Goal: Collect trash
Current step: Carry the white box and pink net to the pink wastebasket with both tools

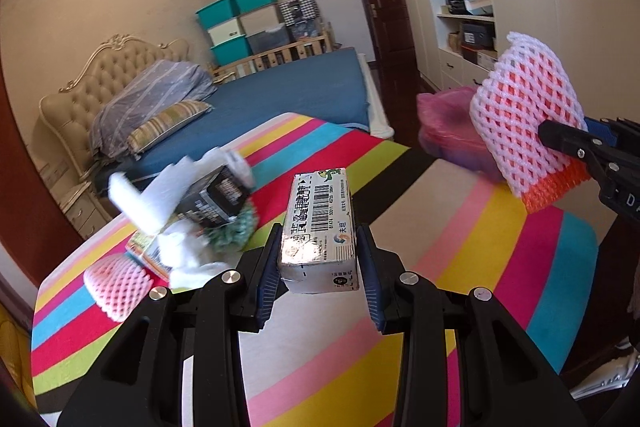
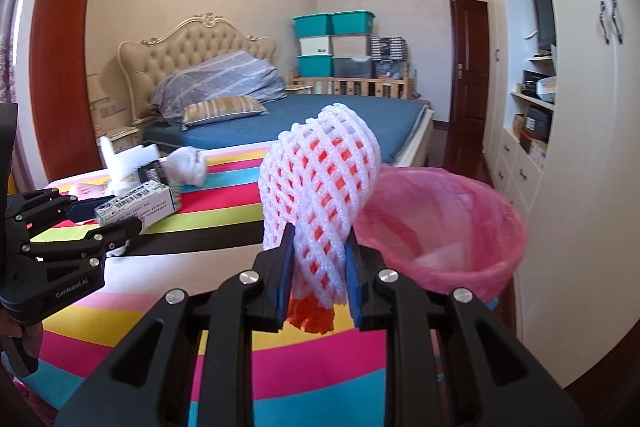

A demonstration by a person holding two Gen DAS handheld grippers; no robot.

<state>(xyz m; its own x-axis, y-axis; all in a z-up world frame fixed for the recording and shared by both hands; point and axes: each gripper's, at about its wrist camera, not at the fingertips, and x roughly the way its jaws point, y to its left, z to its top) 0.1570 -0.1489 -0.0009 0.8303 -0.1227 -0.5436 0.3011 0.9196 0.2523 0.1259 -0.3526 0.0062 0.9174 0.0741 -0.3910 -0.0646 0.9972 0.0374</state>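
The left gripper (image 1: pixel 318 259) is clenching a small drink carton (image 1: pixel 320 227) by its long sides, lifted clear of the striped counter (image 1: pixel 460 287). The right gripper (image 2: pixel 318 279) is squeezing a foam fruit net (image 2: pixel 320 195) near its orange end, so the soft mesh is standing up beyond the fingers. Just right of that net, at the counter's far right edge, a bin lined with a pink bag (image 2: pixel 460 227) is gaping open, probably the drop point for both. More trash (image 1: pixel 188 211) is lying piled at the far left of the counter, waiting.
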